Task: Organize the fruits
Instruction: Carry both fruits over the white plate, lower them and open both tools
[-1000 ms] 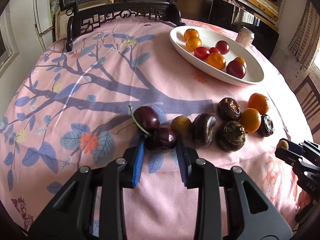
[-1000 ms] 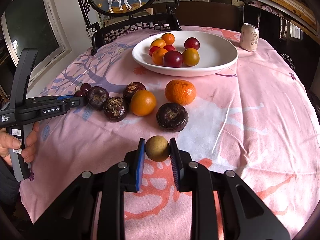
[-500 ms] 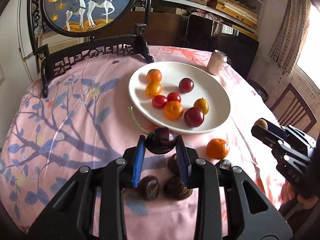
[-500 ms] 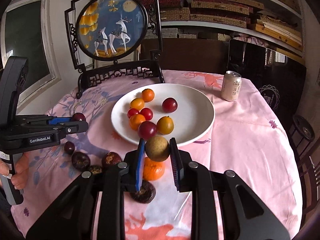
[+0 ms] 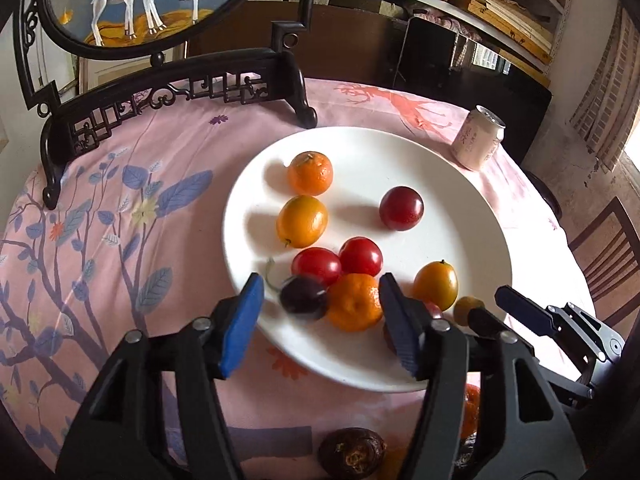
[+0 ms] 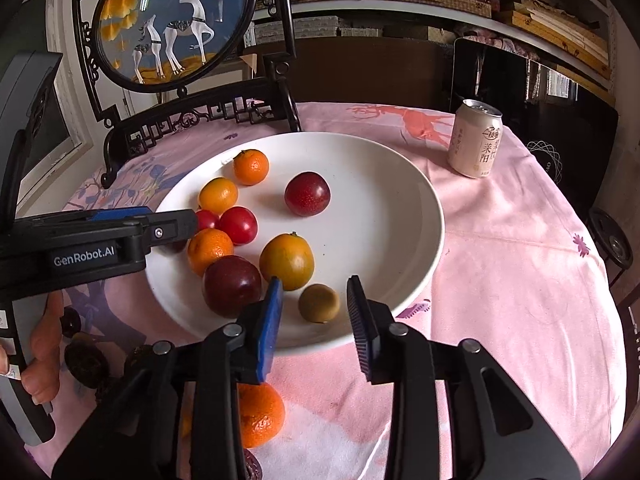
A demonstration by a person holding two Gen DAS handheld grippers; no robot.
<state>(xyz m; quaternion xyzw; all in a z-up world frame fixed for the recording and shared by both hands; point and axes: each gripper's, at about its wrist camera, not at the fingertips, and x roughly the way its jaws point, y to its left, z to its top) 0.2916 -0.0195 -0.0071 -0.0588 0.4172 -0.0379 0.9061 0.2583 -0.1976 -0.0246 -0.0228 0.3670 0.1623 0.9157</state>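
Cherry (image 5: 303, 297) seen blurred at the near edge of the white plate (image 5: 472, 184), between the parted fingers of the left gripper (image 5: 322, 312), longan (image 6: 319, 303) lying on the plate between the spread fingers of the right gripper (image 6: 314, 316), neither fruit gripped.

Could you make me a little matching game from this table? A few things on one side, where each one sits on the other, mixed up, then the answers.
Things:
1. drink can
2. small brown fruit
3. dark cherry
4. loose tangerine

Places:
A. on the white plate, between the open right gripper's fingers
B. on the tablecloth, nearer than the plate
C. on the tablecloth beyond the plate
D. on the plate's near-left edge, between the open left gripper's fingers

Pairs: 1-C, 2-A, 3-D, 4-B
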